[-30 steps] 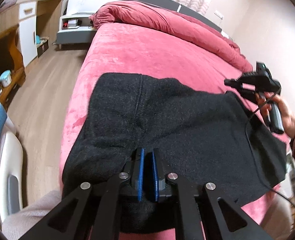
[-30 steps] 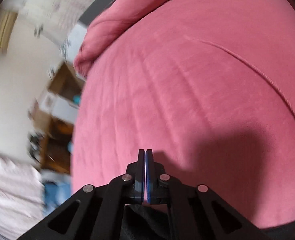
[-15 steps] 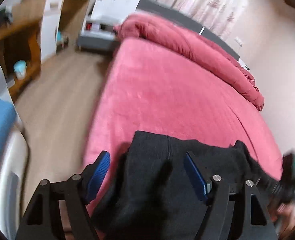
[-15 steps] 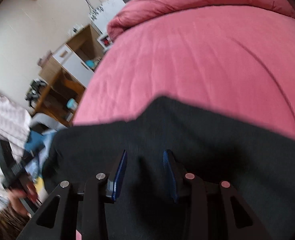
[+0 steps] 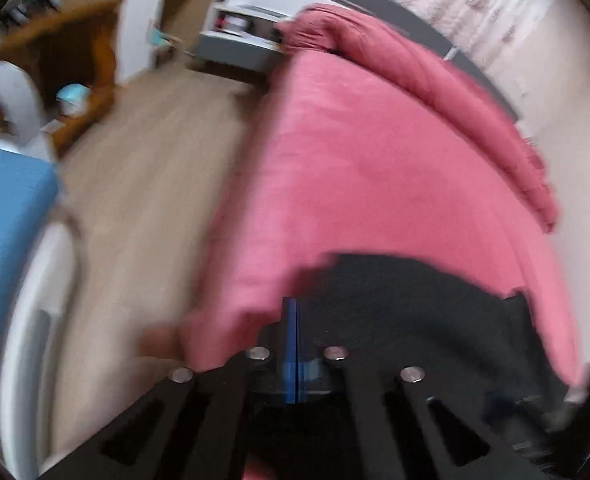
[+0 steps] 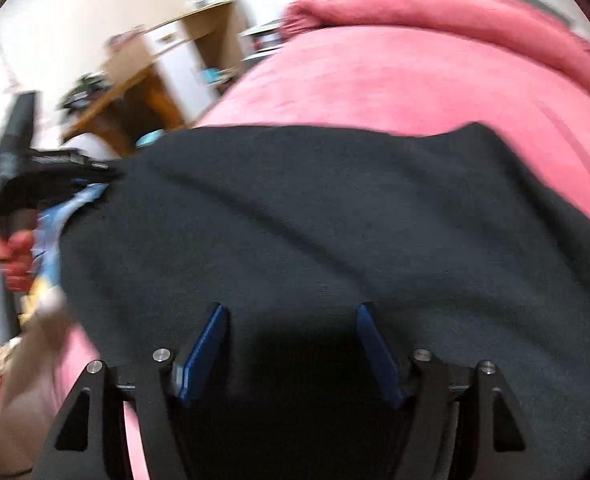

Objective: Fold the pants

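The black pants (image 6: 335,216) lie spread on the pink bed (image 6: 415,76). In the left wrist view the pants (image 5: 407,304) fill the lower right over the bed (image 5: 375,168). My left gripper (image 5: 293,308) has its blue pads pressed together at the pants' left edge; whether cloth is pinched between them is not visible. My right gripper (image 6: 291,320) is open, its blue pads wide apart just above the near part of the pants. The left gripper also shows in the right wrist view (image 6: 35,168), at the pants' left edge. Both views are blurred.
A folded pink duvet (image 5: 435,76) lies along the bed's far side. Wooden floor (image 5: 143,168), a wooden desk (image 5: 67,52) and a white cabinet (image 5: 143,12) are to the left. A blue and white chair (image 5: 11,232) stands close on the left.
My left gripper went from shut to open and is now shut again at the pants' left edge. My right gripper opened wider and moved over the pants.
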Motion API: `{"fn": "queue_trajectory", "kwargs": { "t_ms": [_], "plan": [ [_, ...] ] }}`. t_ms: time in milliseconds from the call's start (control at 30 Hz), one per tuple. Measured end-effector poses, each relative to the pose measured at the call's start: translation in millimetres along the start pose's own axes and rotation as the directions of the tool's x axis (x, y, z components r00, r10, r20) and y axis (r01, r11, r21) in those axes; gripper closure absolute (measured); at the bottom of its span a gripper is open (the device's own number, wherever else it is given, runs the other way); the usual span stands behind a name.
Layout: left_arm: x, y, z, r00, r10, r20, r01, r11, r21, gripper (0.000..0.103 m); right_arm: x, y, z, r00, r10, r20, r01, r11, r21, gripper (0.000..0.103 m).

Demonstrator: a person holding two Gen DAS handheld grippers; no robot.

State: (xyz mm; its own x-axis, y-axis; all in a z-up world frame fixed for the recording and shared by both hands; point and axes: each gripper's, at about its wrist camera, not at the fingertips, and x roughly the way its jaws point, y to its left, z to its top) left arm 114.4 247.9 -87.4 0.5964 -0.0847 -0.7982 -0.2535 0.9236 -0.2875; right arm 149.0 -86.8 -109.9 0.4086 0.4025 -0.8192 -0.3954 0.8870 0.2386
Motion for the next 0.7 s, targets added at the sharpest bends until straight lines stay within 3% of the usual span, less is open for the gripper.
{"fn": "queue_trajectory", "kwargs": {
  "t_ms": [67, 100, 167, 200, 267, 367, 467, 533, 633, 700],
  "plan": [
    [0, 25, -10, 1.000, 0.017, -0.009, -0.018, 0.998, -0.054, 0.103, -17, -4, 2, 0.997, 0.029, 0.077, -0.031, 0.999, 0.019, 0.035],
    [-2, 42, -15, 1.000, -0.016, -0.013, 0.014, 0.991, -0.131, 0.103, -25, -8, 2, 0.992, 0.037, 0.117, -0.042, 0.998, 0.038, 0.035],
    [-9, 55, -19, 1.000, -0.003, 0.008, 0.004, 0.983, -0.185, 0.103, -39, -21, 7, 0.981, 0.007, 0.193, -0.022, 0.997, 0.079, 0.035],
    [-18, 53, -19, 0.999, 0.004, 0.041, 0.002, 0.986, -0.166, 0.103, -45, -31, 12, 0.973, -0.029, 0.227, 0.004, 0.994, 0.111, 0.035],
    [-30, 38, -19, 0.996, -0.005, 0.085, 0.014, 0.995, -0.102, 0.103, -46, -48, 24, 0.964, -0.089, 0.252, 0.047, 0.984, 0.170, 0.037],
    [-45, -11, -18, 0.985, -0.093, 0.146, 0.084, 0.994, 0.069, 0.097, -30, -70, 47, 0.963, -0.181, 0.201, 0.138, 0.968, 0.212, 0.056],
    [-50, -70, -26, 0.972, -0.195, 0.133, 0.154, 0.951, 0.269, 0.084, -1, -85, 62, 0.966, -0.244, 0.085, 0.233, 0.965, 0.122, 0.058],
    [-41, -99, -35, 0.966, -0.244, 0.087, 0.198, 0.913, 0.355, 0.082, 19, -85, 76, 0.950, -0.305, 0.068, 0.303, 0.952, 0.033, 0.058],
    [-17, -122, -53, 0.982, -0.191, 0.017, 0.164, 0.885, 0.435, 0.082, 25, -84, 97, 0.949, -0.305, 0.082, 0.305, 0.952, 0.018, 0.058],
    [-2, -118, -62, 0.990, -0.139, -0.023, 0.135, 0.888, 0.440, 0.082, 10, -90, 92, 0.960, -0.261, 0.102, 0.248, 0.961, 0.121, 0.058]
  ]
}}
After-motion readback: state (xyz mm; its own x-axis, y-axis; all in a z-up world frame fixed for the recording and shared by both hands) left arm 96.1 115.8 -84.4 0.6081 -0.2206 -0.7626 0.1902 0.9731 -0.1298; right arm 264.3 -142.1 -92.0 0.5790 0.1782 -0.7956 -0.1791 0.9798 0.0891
